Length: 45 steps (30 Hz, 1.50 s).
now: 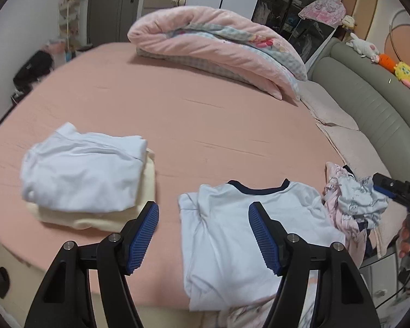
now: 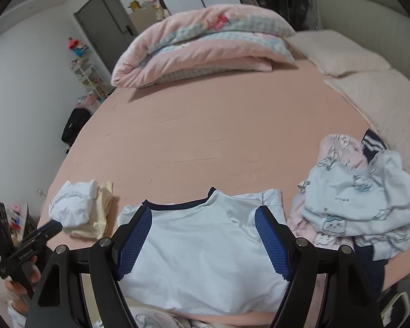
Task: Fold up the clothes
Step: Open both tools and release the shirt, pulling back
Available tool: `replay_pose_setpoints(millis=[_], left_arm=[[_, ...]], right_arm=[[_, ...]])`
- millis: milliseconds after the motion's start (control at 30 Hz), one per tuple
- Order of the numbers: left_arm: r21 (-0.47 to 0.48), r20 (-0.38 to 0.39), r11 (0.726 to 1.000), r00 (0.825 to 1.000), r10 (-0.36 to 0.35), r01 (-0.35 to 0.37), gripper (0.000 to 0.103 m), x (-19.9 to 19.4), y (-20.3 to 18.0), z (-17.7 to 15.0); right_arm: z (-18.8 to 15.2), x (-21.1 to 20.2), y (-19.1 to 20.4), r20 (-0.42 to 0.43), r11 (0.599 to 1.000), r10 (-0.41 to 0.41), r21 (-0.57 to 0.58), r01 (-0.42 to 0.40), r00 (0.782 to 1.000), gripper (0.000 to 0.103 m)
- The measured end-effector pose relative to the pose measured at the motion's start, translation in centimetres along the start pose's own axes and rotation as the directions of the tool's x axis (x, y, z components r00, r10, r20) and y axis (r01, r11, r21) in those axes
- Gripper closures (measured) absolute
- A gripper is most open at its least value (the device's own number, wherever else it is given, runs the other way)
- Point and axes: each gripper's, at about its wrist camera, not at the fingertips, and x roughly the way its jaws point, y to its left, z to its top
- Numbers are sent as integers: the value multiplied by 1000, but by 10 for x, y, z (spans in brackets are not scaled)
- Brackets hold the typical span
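Note:
A pale blue T-shirt with a navy collar [image 1: 232, 235] [image 2: 205, 251] lies partly folded on the pink bed near its front edge. My left gripper [image 1: 203, 237] is open and empty, above the shirt's left edge. My right gripper [image 2: 203, 242] is open and empty, hovering over the shirt's middle. A folded stack, a white garment [image 1: 79, 172] [image 2: 73, 207] on a cream one [image 1: 101, 218], lies to the left. A crumpled pile of printed clothes [image 1: 352, 205] [image 2: 360, 199] lies to the right.
A folded pink quilt [image 1: 213, 46] [image 2: 202, 43] lies at the far side of the bed [image 1: 191, 120]. Pillows [image 2: 369, 90] and a padded headboard [image 1: 369, 101] with plush toys are on the right. A black bag [image 2: 75, 125] sits on the floor on the left.

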Motion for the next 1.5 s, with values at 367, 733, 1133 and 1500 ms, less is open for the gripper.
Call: replay_pose_setpoints(millis=[367,733,1133,1500], left_arm=[[200,69,973,992,102,-114,28,-30,-15,-55],[313,74,949,997,26,-48,28,-7,-20,-79],[497,34,868,999,-3,-14,28,18,-27,-109],[476,-11,878,998,63,-50,28,46,-29,-137]], right_arm=[[-58,-22,4,19,975,-87,-206,89,996,25],[-98,-8,25,76,887,-199,-410,213,977,25],[-147,23,18,49,767,-324,-570,293,945,25],[-175,41,3,23,748,-389,-576,330,921,25]])
